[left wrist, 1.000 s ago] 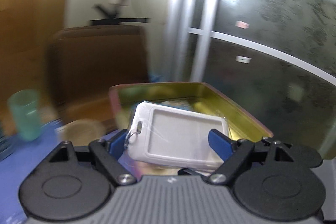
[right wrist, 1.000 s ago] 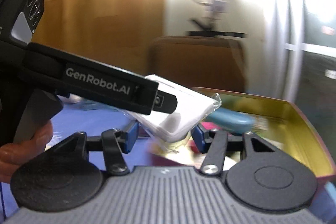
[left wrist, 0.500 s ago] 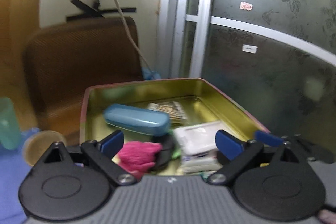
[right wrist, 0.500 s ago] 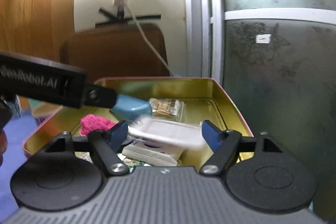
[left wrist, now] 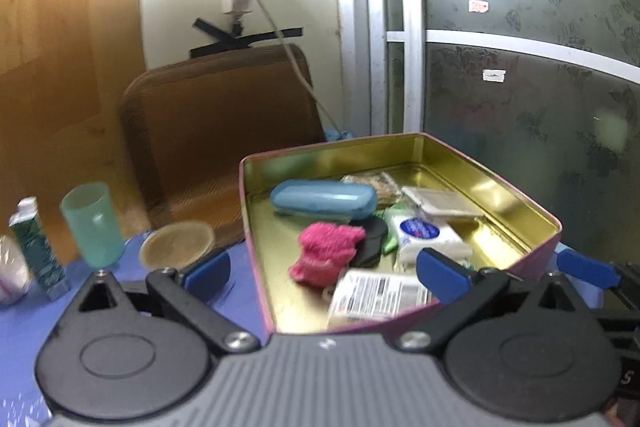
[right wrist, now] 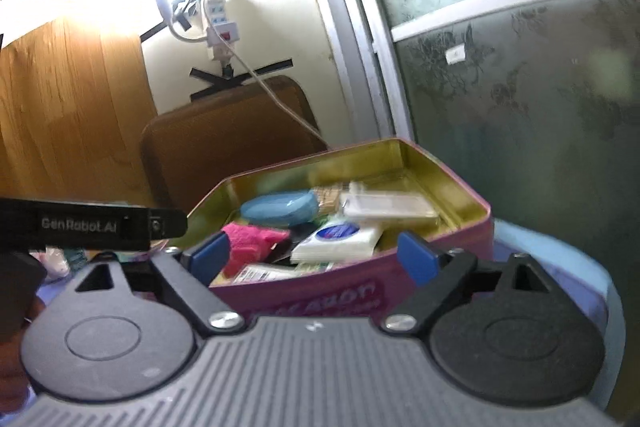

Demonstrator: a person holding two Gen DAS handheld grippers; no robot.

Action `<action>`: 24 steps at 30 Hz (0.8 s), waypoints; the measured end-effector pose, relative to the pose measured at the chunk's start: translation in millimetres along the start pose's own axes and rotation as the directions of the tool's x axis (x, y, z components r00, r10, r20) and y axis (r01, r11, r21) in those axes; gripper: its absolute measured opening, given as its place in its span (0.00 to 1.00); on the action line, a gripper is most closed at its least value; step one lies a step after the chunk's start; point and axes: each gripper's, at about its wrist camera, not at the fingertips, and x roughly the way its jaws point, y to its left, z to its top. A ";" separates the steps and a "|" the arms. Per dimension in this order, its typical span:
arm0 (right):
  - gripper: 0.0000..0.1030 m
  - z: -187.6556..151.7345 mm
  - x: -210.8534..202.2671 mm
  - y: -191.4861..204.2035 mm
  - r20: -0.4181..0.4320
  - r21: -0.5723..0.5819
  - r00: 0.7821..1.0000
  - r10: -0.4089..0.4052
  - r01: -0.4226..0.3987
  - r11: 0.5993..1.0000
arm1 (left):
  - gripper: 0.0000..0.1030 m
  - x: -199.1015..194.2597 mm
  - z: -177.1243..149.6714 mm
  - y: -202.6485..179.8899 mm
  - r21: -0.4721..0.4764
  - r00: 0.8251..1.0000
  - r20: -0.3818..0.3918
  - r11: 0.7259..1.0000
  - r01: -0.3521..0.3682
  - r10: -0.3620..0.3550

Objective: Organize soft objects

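A: Looking into the tin [left wrist: 500, 187] from both cameras, what is lying in there?

B: A blue case [left wrist: 323, 198] is lying toward the back, a pink cloth [left wrist: 326, 254] is sitting in front of it, and a white packet with a blue oval [left wrist: 424, 233] is resting to its right. A white card holder [left wrist: 440, 202] is lying behind that packet, and a printed label packet [left wrist: 376, 294] is leaning near the front wall.

A: What are the fingers doing?

B: The left gripper [left wrist: 323, 269] is opening, its blue fingers [left wrist: 440, 277] standing wide with nothing pressed between them. The right gripper [right wrist: 313, 255] is opening too; its fingers [right wrist: 416, 258] are spreading across the tin's near wall [right wrist: 360, 287] without holding anything.

A: So the soft things are sitting in the tin?

B: The pink cloth is lying inside on the gold floor, touching a black item [left wrist: 370, 241] beside it. That dark item may be a pouch, but the view is too blurred to tell.

A: And outside the tin?

B: A green cup [left wrist: 93, 225], a round lid [left wrist: 177, 245] and a small green tube [left wrist: 36, 247] are standing on the blue table [left wrist: 24, 323] to the left. In the right view the left gripper's black body [right wrist: 92, 225] is reaching in from the left edge, beside the tin.
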 end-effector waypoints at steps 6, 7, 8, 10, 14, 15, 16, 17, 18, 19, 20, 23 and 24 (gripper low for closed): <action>1.00 -7.8 -18.8 14.9 -0.025 0.073 0.998 0.061 -0.059 0.996 | 1.00 -33.3 -24.8 18.7 -0.013 0.994 0.006 0.994 -0.112 0.112; 1.00 -9.0 -19.7 18.5 -0.033 0.078 0.997 0.072 -0.069 0.995 | 1.00 -37.8 -29.3 24.0 -0.027 0.991 0.003 0.991 -0.132 0.132; 1.00 -10.7 -20.1 22.1 -0.043 0.084 0.995 0.085 -0.081 0.993 | 1.00 -41.4 -33.5 29.6 -0.042 0.989 -0.005 0.988 -0.150 0.150; 1.00 -14.7 -20.8 29.1 -0.065 0.092 0.992 0.108 -0.102 0.991 | 1.00 -48.0 -41.8 41.5 -0.075 0.983 -0.025 0.980 -0.182 0.181; 1.00 -23.8 -22.4 43.3 -0.112 0.093 0.981 0.161 -0.151 0.984 | 1.00 -57.7 -56.6 60.4 -0.131 0.971 -0.056 0.963 -0.236 0.231; 1.00 -25.6 -23.7 46.4 -0.118 0.094 0.978 0.173 -0.162 0.982 | 1.00 -59.5 -60.7 64.6 -0.144 0.970 -0.064 0.960 -0.242 0.235; 1.00 -26.9 -25.2 49.1 -0.121 0.094 0.976 0.182 -0.171 0.981 | 1.00 -60.8 -63.8 67.7 -0.155 0.968 -0.072 0.956 -0.248 0.239; 1.00 -27.9 -26.8 51.6 -0.125 0.092 0.974 0.191 -0.180 0.979 | 1.00 -62.5 -67.0 70.7 -0.168 0.966 -0.077 0.952 -0.255 0.246; 1.00 -28.8 -28.1 53.9 -0.130 0.089 0.972 0.196 -0.185 0.979 | 1.00 -63.8 -69.8 73.1 -0.178 0.965 -0.078 0.949 -0.262 0.251; 1.00 -29.8 -29.5 55.9 -0.135 0.087 0.970 0.200 -0.190 0.978 | 1.00 -64.8 -72.4 74.9 -0.183 0.963 -0.078 0.946 -0.269 0.258; 1.00 -30.8 -30.9 57.4 -0.139 0.086 0.969 0.206 -0.195 0.977 | 1.00 -65.4 -74.3 75.8 -0.184 0.961 -0.079 0.944 -0.275 0.265; 1.00 -32.5 -34.4 60.1 -0.146 0.087 0.965 0.218 -0.207 0.975 | 1.00 -67.4 -77.3 75.8 -0.179 0.955 -0.081 0.939 -0.294 0.284; 1.00 -32.7 -35.5 60.3 -0.146 0.089 0.964 0.221 -0.209 0.974 | 1.00 -68.4 -77.6 74.9 -0.176 0.954 -0.077 0.938 -0.298 0.289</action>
